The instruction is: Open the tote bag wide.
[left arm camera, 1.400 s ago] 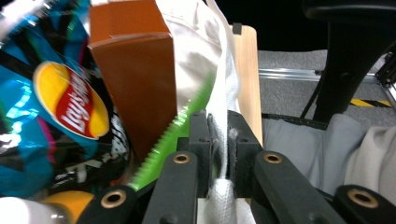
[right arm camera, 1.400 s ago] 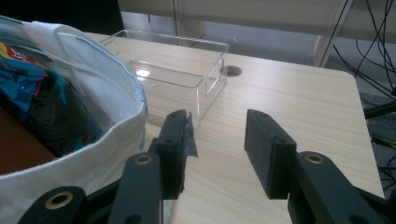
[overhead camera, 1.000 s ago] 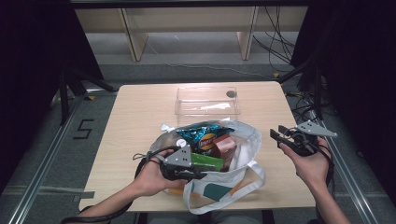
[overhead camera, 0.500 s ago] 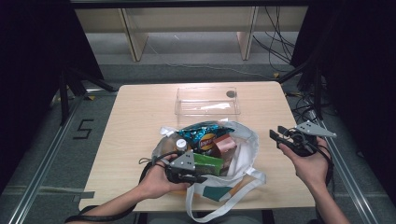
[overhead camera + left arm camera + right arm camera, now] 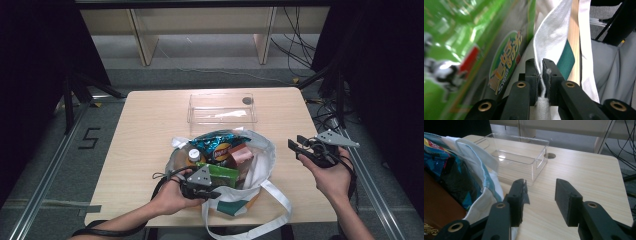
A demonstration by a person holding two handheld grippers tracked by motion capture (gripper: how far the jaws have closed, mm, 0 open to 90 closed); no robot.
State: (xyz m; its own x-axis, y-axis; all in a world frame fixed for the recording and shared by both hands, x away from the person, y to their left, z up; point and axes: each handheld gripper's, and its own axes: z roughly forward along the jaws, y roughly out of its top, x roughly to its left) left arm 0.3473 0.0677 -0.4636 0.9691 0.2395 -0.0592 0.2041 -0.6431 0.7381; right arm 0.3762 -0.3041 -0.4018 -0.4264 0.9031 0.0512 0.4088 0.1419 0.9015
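Note:
A white tote bag (image 5: 265, 160) with teal trim lies open on the wooden table (image 5: 150, 125), stuffed with snacks: a blue chip bag (image 5: 215, 145), a green packet (image 5: 225, 172), a brown box (image 5: 242, 152) and a capped bottle (image 5: 194, 156). My left gripper (image 5: 216, 193) is at the bag's near rim, shut on the white fabric edge (image 5: 549, 37), which runs up between the jaws of the left gripper (image 5: 541, 72); the green packet (image 5: 474, 50) lies beside it. My right gripper (image 5: 299, 148) hovers right of the bag, open, with nothing between the jaws of the right gripper (image 5: 540, 192).
A clear plastic box (image 5: 222, 107) stands behind the bag, also seen as a clear box (image 5: 519, 161) ahead of the right gripper. The bag's straps (image 5: 280, 200) trail toward the table's near edge. Bare tabletop (image 5: 586, 170) lies to the right.
My left gripper has sunk and drawn slightly toward the near edge, taking the bag's rim with it. The right gripper has stayed put.

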